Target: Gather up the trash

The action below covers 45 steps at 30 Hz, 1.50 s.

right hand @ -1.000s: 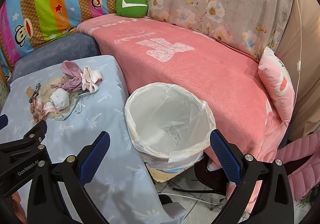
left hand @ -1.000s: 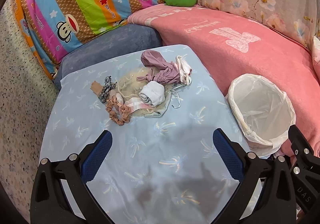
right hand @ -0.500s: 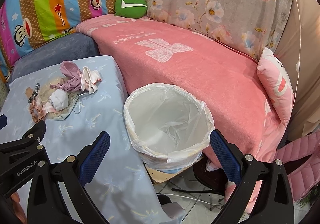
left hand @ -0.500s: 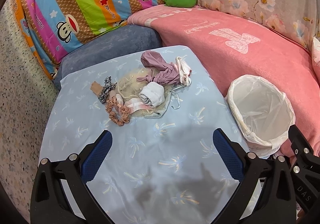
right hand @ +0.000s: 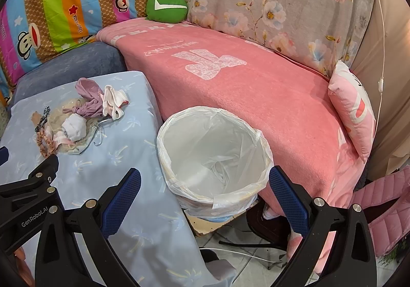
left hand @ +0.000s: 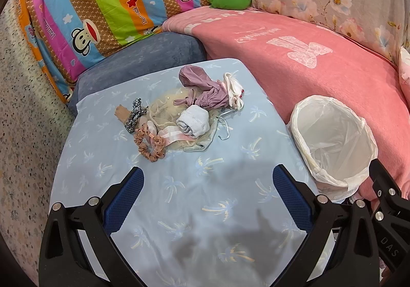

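The collecting has not started, I judge: the white plastic-lined round trash bin (right hand: pixel 214 156) holds only its crumpled liner, and all the trash is on the table. The left gripper (left hand: pixel 207 185) hangs with its blue-padded tongs wide and empty above the near part of the light blue palm-print tablecloth (left hand: pixel 179 199). The right gripper (right hand: pixel 205 185) is also spread wide and empty, with the bin between its fingers in its view.

The small heap of soft trash (left hand: pixel 184 117) lies at twelve o'clock from the left gripper, well apart from it; the bin stands at about three o'clock from the heap, beside the table edge. In the heap I see a rolled white cloth (left hand: pixel 193 121), a crumpled mauve fabric piece (left hand: pixel 205 89), an orange-brown scrunchie (left hand: pixel 150 144) and a black-and-white patterned scrunchie (left hand: pixel 134 115), touching or overlapping.

The next move probably calls for reaching forward and closing on a single piece.
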### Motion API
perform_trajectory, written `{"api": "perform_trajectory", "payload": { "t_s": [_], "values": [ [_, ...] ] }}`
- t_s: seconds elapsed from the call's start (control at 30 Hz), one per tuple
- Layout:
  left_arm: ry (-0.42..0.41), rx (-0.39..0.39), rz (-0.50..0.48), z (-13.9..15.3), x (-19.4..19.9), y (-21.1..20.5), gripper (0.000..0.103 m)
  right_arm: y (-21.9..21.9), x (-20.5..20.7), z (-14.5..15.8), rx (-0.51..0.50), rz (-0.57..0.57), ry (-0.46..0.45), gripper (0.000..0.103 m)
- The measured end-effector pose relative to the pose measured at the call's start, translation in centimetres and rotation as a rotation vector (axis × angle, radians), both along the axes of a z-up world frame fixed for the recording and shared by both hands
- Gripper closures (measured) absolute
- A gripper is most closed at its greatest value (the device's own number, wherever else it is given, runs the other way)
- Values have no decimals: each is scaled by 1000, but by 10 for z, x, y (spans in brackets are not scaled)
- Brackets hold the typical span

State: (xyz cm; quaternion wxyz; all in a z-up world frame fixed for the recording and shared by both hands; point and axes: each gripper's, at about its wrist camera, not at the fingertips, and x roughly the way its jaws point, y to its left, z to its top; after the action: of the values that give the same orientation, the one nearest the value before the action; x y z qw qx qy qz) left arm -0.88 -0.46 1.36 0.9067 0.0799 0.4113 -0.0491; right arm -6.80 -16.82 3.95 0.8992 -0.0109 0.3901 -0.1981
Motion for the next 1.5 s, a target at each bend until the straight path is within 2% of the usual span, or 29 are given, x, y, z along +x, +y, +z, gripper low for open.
{"api": "perform_trajectory", "payload": {
  "t_s": [1.5],
  "values": [
    [-24, -4, -19, 4, -6, -8, 7, -3, -4, 3, -9, -12, -8, 6]
  ]
}}
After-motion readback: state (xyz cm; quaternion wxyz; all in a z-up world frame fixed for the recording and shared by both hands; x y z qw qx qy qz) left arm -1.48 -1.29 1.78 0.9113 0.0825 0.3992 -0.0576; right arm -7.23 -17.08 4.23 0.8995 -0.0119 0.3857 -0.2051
